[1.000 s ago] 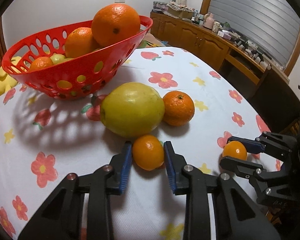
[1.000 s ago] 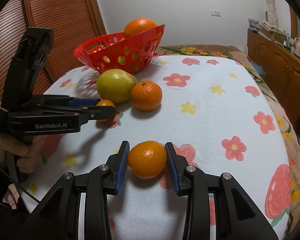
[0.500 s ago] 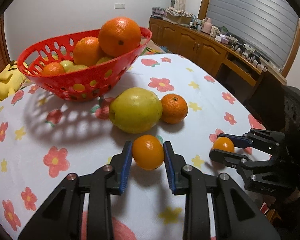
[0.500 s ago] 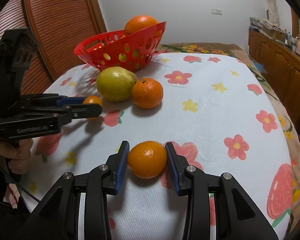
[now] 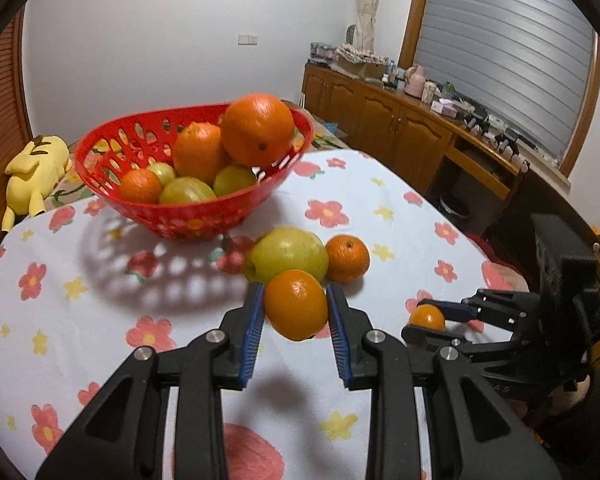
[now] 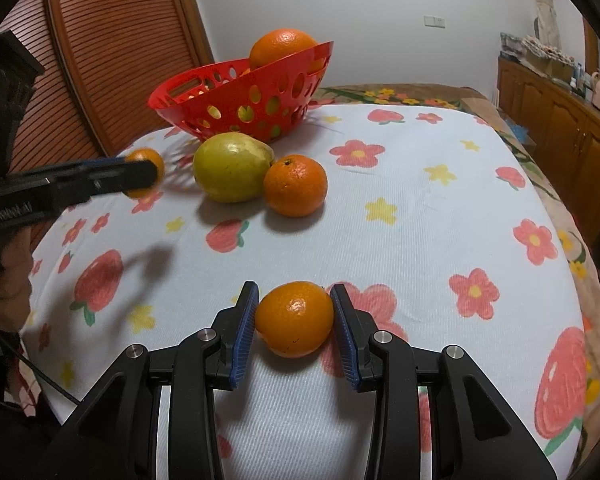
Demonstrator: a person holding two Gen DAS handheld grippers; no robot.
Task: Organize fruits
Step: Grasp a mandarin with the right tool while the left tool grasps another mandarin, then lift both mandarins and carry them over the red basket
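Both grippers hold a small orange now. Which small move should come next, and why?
Probably carry the left gripper with its mandarin, already clear of the tablecloth, toward the red basket. The right gripper is shut on a mandarin resting on the cloth.

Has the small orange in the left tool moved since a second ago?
Yes. The small orange, gripped by the left tool, rose off the tablecloth toward the red basket.

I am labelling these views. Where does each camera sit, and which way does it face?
Left wrist: on the left hand-held gripper, facing the red perforated plastic basket; its own fingers show.
Right wrist: on the right hand-held gripper, facing the same basket; a hand shows.
Shared: basket, yellow-green pear, each other's gripper.
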